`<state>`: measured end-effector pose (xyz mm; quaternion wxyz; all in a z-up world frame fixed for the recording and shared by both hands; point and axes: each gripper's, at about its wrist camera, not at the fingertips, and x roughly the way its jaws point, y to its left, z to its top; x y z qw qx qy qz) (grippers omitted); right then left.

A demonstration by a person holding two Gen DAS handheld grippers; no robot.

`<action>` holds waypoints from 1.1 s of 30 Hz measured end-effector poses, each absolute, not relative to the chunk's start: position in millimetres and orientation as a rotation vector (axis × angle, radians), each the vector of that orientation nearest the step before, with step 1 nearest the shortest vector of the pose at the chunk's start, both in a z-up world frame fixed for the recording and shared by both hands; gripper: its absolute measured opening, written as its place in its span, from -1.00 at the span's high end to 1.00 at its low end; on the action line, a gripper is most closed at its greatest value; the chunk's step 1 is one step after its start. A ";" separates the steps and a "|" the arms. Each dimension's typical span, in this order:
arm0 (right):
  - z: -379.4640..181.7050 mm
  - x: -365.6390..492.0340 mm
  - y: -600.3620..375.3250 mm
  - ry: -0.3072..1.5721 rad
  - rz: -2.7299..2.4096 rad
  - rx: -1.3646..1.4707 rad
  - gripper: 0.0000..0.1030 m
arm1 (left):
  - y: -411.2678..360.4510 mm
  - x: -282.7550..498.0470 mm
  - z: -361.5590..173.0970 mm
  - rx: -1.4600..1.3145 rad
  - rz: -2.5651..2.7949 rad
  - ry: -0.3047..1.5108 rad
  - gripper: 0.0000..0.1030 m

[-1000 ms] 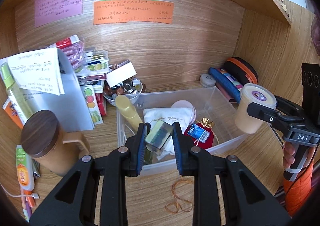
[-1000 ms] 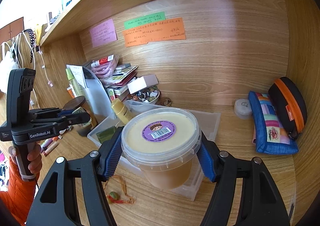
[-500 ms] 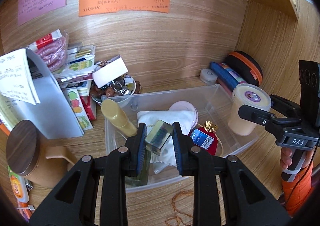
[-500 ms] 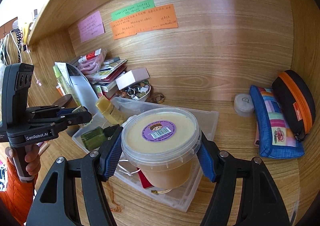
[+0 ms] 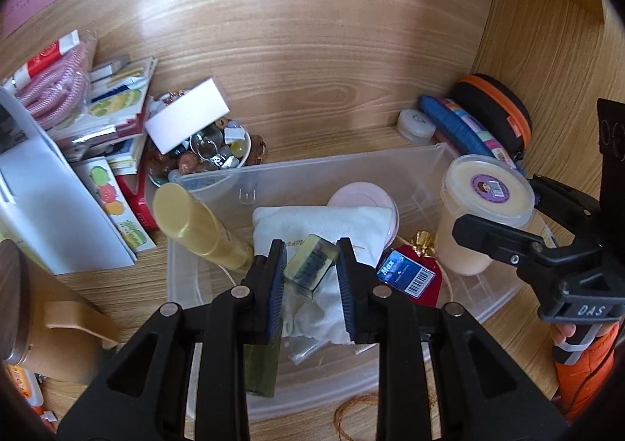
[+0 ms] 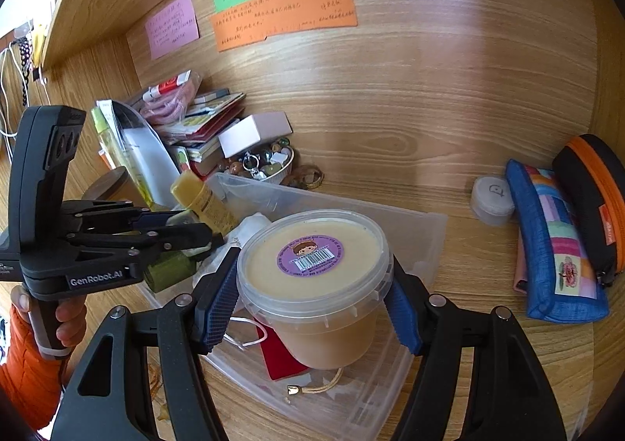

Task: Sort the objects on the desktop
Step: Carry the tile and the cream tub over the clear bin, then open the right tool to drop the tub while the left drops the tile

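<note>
We see the left gripper point(image 5: 310, 277) clamped on a small green-tinted clear block point(image 5: 311, 265), held above the white cloth point(image 5: 324, 222) inside the clear plastic bin point(image 5: 351, 163). Our right gripper point(image 6: 312, 302) has its jaws closed around a lidded tub of cream-coloured paste point(image 6: 314, 277), over the bin's right end. A yellow bottle point(image 5: 195, 228) leans in the bin's left corner.
</note>
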<state>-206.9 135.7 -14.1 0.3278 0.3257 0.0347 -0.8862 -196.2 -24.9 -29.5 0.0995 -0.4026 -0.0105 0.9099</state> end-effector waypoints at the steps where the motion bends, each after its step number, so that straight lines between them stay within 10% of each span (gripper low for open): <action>1: -15.4 -207.5 134.6 0.096 -2.319 0.856 -0.24 | -24.8 -198.0 -31.8 -1.199 2.693 -0.026 0.51; 33: -14.0 -193.4 123.2 0.292 -2.416 0.701 -0.48 | -22.8 -214.6 -56.9 -1.301 2.668 -0.006 0.43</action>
